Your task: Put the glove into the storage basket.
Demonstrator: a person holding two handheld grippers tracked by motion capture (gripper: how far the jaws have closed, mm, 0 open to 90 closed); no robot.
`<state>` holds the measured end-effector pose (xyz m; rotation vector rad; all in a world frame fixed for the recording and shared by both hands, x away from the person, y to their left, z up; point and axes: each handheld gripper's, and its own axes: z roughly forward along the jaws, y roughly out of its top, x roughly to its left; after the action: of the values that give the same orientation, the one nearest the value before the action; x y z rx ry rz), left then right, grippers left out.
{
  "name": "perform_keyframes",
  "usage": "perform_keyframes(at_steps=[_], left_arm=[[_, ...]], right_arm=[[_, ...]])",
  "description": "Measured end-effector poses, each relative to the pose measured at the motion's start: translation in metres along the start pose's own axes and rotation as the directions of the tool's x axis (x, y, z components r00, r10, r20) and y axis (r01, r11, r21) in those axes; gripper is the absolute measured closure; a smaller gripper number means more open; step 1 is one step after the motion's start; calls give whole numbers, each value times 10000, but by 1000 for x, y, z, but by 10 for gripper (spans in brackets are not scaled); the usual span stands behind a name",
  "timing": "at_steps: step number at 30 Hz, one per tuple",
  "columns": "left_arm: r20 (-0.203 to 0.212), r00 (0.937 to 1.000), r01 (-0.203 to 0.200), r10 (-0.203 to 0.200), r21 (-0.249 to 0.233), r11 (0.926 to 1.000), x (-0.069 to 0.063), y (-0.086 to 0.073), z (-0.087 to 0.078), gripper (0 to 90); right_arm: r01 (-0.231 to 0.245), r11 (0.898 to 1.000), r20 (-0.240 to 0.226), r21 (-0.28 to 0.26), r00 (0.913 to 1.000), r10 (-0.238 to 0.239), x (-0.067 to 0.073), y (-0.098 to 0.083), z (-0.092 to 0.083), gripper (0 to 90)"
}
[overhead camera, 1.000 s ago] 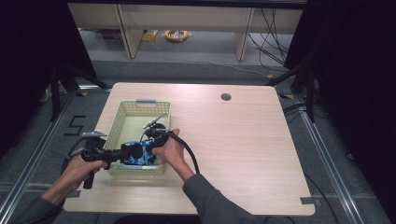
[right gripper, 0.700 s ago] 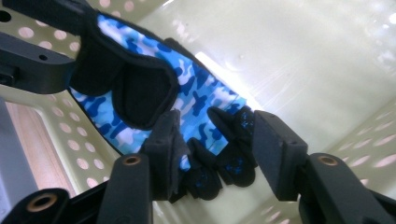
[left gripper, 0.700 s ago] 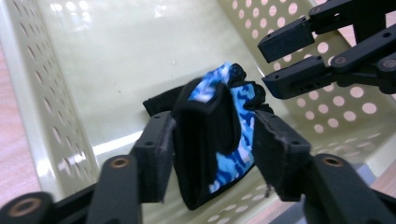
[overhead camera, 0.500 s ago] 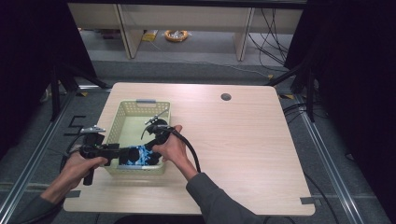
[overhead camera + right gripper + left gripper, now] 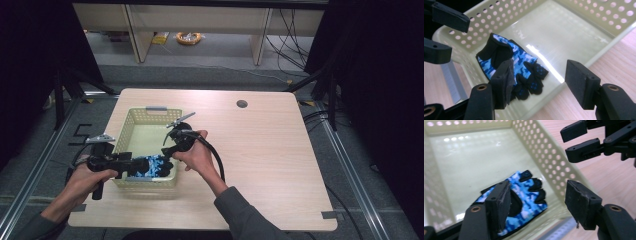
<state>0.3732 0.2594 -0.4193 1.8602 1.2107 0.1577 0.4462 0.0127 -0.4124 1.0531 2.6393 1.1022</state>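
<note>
A blue camouflage fingerless glove (image 5: 152, 166) (image 5: 524, 192) (image 5: 506, 56) with black fingers lies flat on the floor of a pale yellow perforated basket (image 5: 131, 125), at its near end. My left gripper (image 5: 132, 161) (image 5: 539, 188) hovers over the basket's near left corner. Its jaws have just been opening, and nothing is between the pads. My right gripper (image 5: 169, 151) (image 5: 541, 68) hangs over the near right rim. It too has just been opening, and its pads hold nothing. The two grippers face each other above the glove, with the right gripper (image 5: 567, 142) showing in the left gripper view.
The basket (image 5: 541, 152) stands on the left half of a light wooden table (image 5: 270, 150). A round cable hole (image 5: 242, 104) sits near the far edge. A black cable (image 5: 218, 160) loops from the right gripper past the forearm. Dark frames and rails flank the table.
Both grippers have risen a little from the glove and their jaws have spread apart. The glove, earlier between them, now lies loose on the basket floor.
</note>
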Motion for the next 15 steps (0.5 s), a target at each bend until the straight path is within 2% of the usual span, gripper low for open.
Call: perform_keyframes(at_steps=[1,4,6,7,8,10,12,15], left_arm=[[83,10000,-51,51,-52,10000,-4,0,0,353],[314,9994,-166,172,-185,9997,-14,0,2,344],[447,9986,-263,274,-233,9994,-21,0,2,333],[562,9978,-338,353,-279,9990,-27,0,3,331],[562,9978,-338,353,-279,9990,-27,0,3,331],[733,9957,-547,572,-362,9978,-38,0,7,330],[793,9946,-635,663,-376,9973,-43,0,9,324],[929,9926,-753,786,-375,9965,-48,1,10,312]], right_arm=[[44,9999,-85,-98,10000,-45,-3,-4,-9,402],[16,9995,-137,-315,9999,-20,-5,-8,-15,399],[-8,9989,-238,-458,9997,-3,-7,-15,-25,394],[-43,9992,-177,-392,9998,36,-8,-18,-30,394],[-43,9992,-177,-392,9998,36,-8,-18,-30,394],[-80,9981,-75,-610,9999,75,-11,-25,-37,388],[-208,9978,-148,-623,9997,199,-13,-29,-44,383],[-155,9972,-196,-735,9997,141,-16,-33,-50,380]])
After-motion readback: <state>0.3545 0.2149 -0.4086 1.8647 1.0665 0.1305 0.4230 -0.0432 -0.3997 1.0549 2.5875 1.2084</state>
